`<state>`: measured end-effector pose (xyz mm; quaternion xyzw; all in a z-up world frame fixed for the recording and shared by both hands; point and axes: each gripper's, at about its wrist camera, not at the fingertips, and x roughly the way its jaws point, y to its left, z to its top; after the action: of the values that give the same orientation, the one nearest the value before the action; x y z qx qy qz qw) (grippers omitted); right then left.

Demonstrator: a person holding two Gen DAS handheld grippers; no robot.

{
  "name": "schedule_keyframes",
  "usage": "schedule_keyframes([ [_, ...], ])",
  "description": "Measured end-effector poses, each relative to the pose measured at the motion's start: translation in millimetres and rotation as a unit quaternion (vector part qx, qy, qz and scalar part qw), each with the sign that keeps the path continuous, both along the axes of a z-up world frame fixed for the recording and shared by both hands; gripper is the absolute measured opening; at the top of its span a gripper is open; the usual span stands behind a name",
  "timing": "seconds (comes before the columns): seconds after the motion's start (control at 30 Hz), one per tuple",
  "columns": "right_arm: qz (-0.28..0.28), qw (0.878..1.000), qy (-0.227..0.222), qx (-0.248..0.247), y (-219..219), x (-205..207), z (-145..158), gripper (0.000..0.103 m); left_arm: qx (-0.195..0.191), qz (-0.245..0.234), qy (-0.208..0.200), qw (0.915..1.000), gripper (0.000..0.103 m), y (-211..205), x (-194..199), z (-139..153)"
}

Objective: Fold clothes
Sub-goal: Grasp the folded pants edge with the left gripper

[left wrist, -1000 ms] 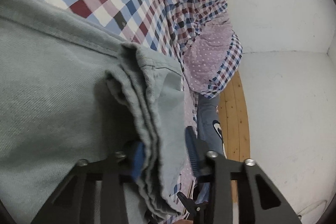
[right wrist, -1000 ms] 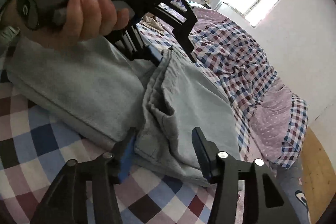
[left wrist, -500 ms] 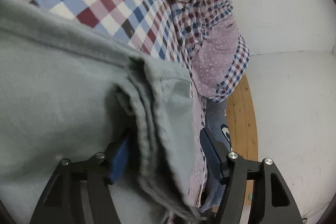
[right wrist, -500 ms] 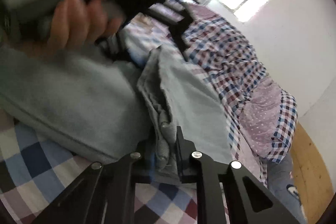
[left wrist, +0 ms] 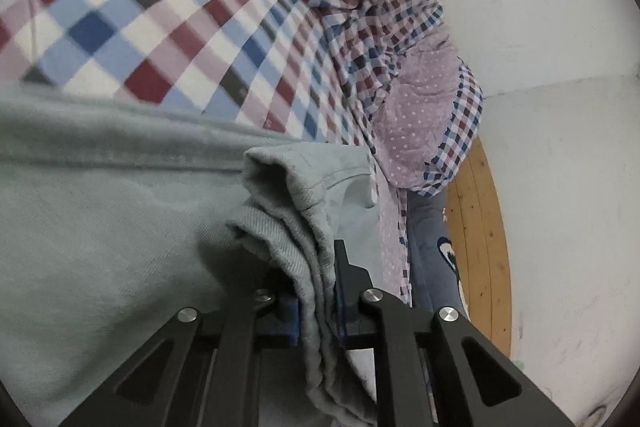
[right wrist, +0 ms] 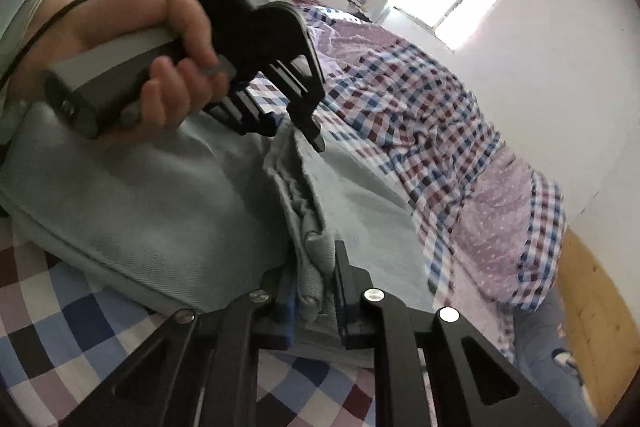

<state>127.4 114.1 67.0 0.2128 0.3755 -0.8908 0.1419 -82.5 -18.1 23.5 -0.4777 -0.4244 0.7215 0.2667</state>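
Left wrist view: our left gripper (left wrist: pixel 316 303) pinches the grey-green trousers (left wrist: pixel 120 227) on the checked bedsheet (left wrist: pixel 160 27).
Right gripper (right wrist: pixel 314 303): clamps the same bunched edge.
Risk: layers slipping unevenly would skew our fold.

Matt twill-weave cloth garment (left wrist: pixel 100 211); checked cotton-like sheet (left wrist: pixel 180 19); wooden floor (left wrist: pixel 476 227).

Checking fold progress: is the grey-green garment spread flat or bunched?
Bunched at its end: the grey-green garment gathers into pleats, pinched by both grippers; the rest lies smoother on the checked bedsheet.
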Motion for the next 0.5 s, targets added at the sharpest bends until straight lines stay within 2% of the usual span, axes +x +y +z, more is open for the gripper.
schedule_keyframes([
  [0.13,0.012,0.999,0.028,0.017,-14.2,13.9,10.0,0.014,-0.027,-0.024,0.061,0.9975,0.011,-5.2,6.5,47.8],
  [0.23,0.024,0.998,0.047,0.032,-31.0,31.1,20.4,0.014,-0.031,-0.04,0.104,0.9933,0.01,-10.2,18.5,85.8],
  [0.33,0.033,0.998,0.055,0.028,-48.4,47.7,32.9,0.014,-0.039,-0.044,0.129,0.9899,0.01,-24.6,32.8,106.2],
  [0.4,0.043,0.998,0.046,0.025,-59.7,53.2,31.5,0.014,-0.053,-0.045,0.134,0.9885,0.01,-34.5,37.3,105.5],
  [0.5,0.054,0.997,0.007,0.05,-73.9,47.0,5.4,0.014,-0.105,-0.052,0.092,0.9888,0.011,-47.3,29.5,64.5],
])
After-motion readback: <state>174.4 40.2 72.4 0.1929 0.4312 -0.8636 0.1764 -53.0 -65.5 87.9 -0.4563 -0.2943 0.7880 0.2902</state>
